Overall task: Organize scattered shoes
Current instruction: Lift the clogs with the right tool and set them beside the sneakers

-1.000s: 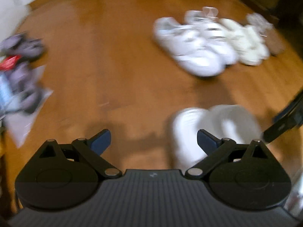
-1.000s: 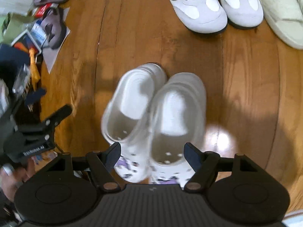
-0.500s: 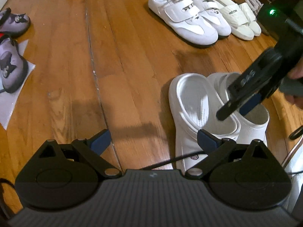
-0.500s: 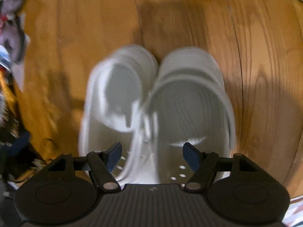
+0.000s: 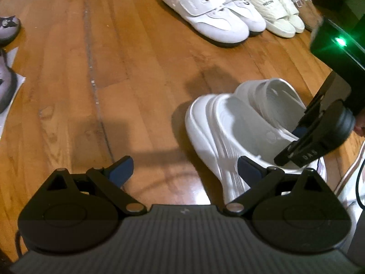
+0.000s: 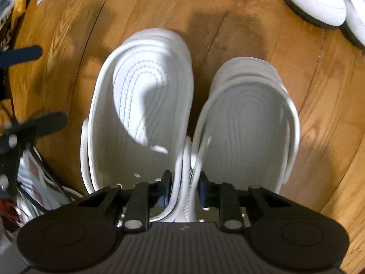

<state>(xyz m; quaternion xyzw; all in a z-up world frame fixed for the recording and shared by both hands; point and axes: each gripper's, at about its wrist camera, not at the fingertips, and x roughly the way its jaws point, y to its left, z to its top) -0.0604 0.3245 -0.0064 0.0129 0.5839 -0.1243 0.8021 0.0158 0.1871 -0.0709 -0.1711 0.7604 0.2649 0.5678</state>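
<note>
White foam clogs are the business here: two of them sit side by side on the wooden floor [image 5: 136, 68], heels toward the right wrist camera, their inner walls touching. The left clog [image 6: 141, 114] and the right clog [image 6: 248, 132] can be lifted as a pair that way, which looks like the reason the right gripper [image 6: 183, 188] straddles the two touching walls. Its jaws are closing, both walls between the pads; whether the pads already press is hard to tell.

Going left to right in the left wrist view, grey slippers [image 5: 6, 29] with a cartoon face lie at the edge, partly on paper. The left gripper [image 5: 184, 167] hangs over bare floor with its jaws spread and nothing between them, probably kept clear as a spare hand. Further right, along the far side, white strap sneakers [image 5: 205, 16] and cream slides [image 5: 276, 13] already stand in neat pairs, so the clogs likely belong in that row.

The slide strap carries raised lettering, too small to read surely. The sneaker strap marking is illegible. The right gripper's finger shows letters seen inverted, unclear.
</note>
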